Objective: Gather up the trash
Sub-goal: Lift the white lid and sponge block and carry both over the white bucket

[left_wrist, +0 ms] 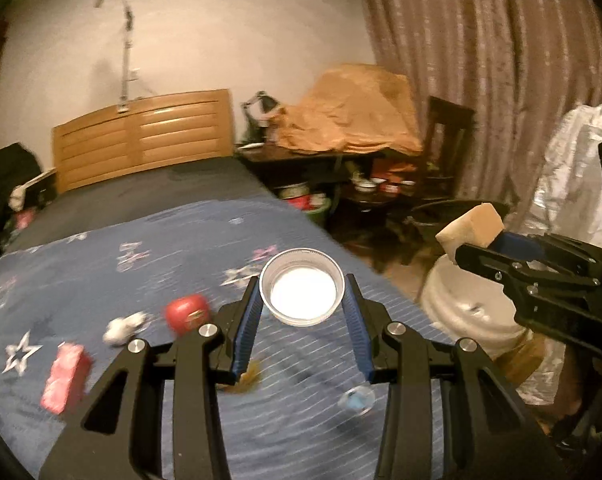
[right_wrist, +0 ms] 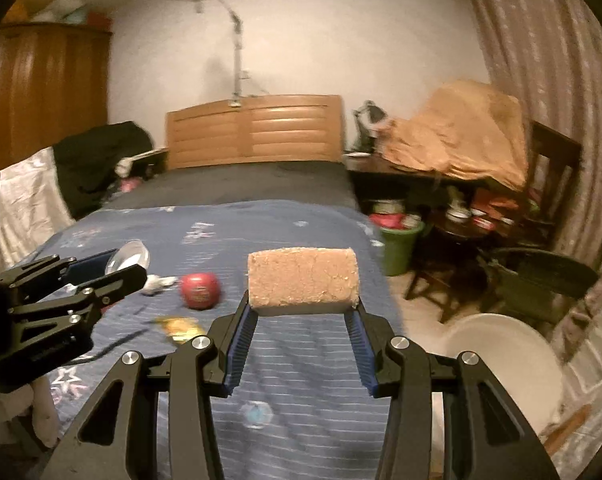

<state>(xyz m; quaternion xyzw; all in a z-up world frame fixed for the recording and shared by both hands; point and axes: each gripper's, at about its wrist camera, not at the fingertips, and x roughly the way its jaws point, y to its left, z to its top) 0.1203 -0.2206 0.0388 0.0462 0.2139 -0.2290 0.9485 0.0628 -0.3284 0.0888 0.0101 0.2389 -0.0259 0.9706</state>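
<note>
1. Now, the left gripper (left_wrist: pixel 302 294) has its jaws closed on a clear plastic lid (left_wrist: pixel 302 287), pinched at two opposite sides of the rim, the white inside facing the camera.
2. Beside it, the right gripper (right_wrist: pixel 304 307) grips a tan sponge-like block (right_wrist: pixel 303 280) across its short ends; both blue pads sit flat on the block, low on its sides.
3. Both pieces ride in the air above the bed (right_wrist: pixel 293 380), near its right edge, and neither touches the bedspread.
4. Left on the bedspread are a red round tin (right_wrist: pixel 199 290), a crumpled white scrap (left_wrist: pixel 123 327), a red packet (left_wrist: pixel 65 376), a yellow wrapper (right_wrist: pixel 179 325) and a small bluish cap (right_wrist: pixel 256 414), all toward the near left part of the bed.
5. A white bin (right_wrist: pixel 501 364) stands on the floor just off the bed's right edge; it looks like the drop point.
6. To do this step well, I would carry each piece fully over the bin's rim before letting go, since the lid is light and could glance off the edge.
7. Keeping the two grippers apart over the opening should avoid a knock; releasing one, then the other, seems safest.
</note>
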